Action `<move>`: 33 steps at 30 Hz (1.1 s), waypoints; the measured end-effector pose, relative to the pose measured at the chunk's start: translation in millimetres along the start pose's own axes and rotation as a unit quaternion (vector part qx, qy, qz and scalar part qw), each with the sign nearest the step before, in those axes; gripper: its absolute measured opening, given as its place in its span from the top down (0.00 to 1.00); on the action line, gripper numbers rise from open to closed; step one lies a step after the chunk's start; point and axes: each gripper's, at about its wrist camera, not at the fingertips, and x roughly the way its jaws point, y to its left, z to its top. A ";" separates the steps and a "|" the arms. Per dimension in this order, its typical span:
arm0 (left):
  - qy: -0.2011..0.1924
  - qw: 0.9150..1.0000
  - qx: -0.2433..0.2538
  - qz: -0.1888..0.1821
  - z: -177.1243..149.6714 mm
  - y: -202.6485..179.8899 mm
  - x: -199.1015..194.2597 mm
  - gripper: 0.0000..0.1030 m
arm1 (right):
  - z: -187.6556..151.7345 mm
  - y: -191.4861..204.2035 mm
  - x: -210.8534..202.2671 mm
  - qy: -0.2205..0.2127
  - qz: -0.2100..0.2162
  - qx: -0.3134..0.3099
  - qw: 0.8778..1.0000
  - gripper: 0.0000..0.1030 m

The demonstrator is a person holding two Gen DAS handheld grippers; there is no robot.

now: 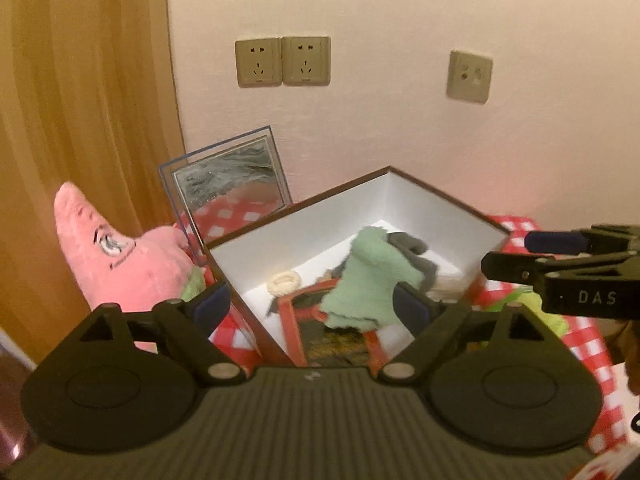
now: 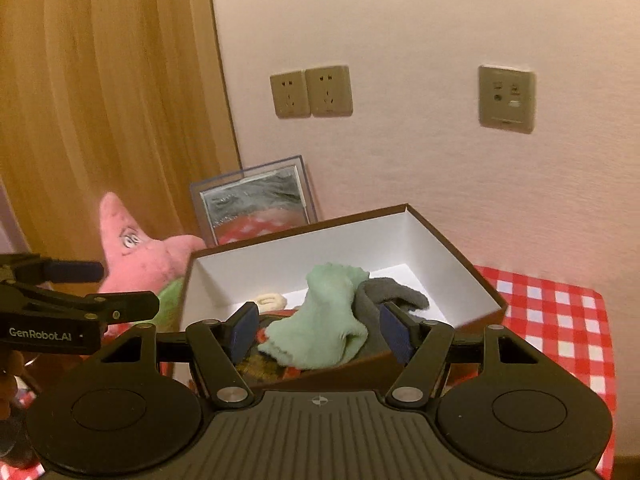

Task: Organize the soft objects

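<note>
One brown cardboard box with white inside sits open on the worktop with red-and-white checked cloth. Inside the box: one mint-green fuzzy sock draped over one dark grey fuzzy sock, one small cream ring-shaped soft item near the back-left wall, and one red-framed flat object underneath, partly hidden. Outside the box, just left of it, one pink starfish plush toy leans by the wooden panel. One clear-framed mirror stands against the wall behind the box. Three beige wall sockets above. Left gripper spread wide, nothing between its fingers. Right gripper also spread, pads clear of the socks, holding nothing.
</note>
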 end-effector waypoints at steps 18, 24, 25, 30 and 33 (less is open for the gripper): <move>0.006 0.994 -0.062 0.084 -74.4 -93.7 -146.2 0.15 | -60.7 -20.9 -143.0 -0.002 0.071 -0.007 0.997 0.35; 0.017 0.988 -0.082 0.126 -108.4 -153.4 -189.2 0.16 | -85.3 -47.1 -185.1 0.016 0.107 -0.020 0.994 0.35; 0.018 0.987 -0.088 0.132 -114.2 -163.9 -196.3 0.16 | -88.5 -51.0 -191.0 0.021 0.110 -0.024 0.993 0.35; 0.024 0.983 -0.113 0.143 -136.0 -205.5 -224.8 0.16 | -105.0 -67.8 -222.4 0.036 0.118 -0.035 0.992 0.35; 0.028 0.982 -0.115 0.148 -143.9 -225.7 -239.1 0.16 | -113.7 -74.6 -239.5 0.045 0.130 -0.030 0.990 0.35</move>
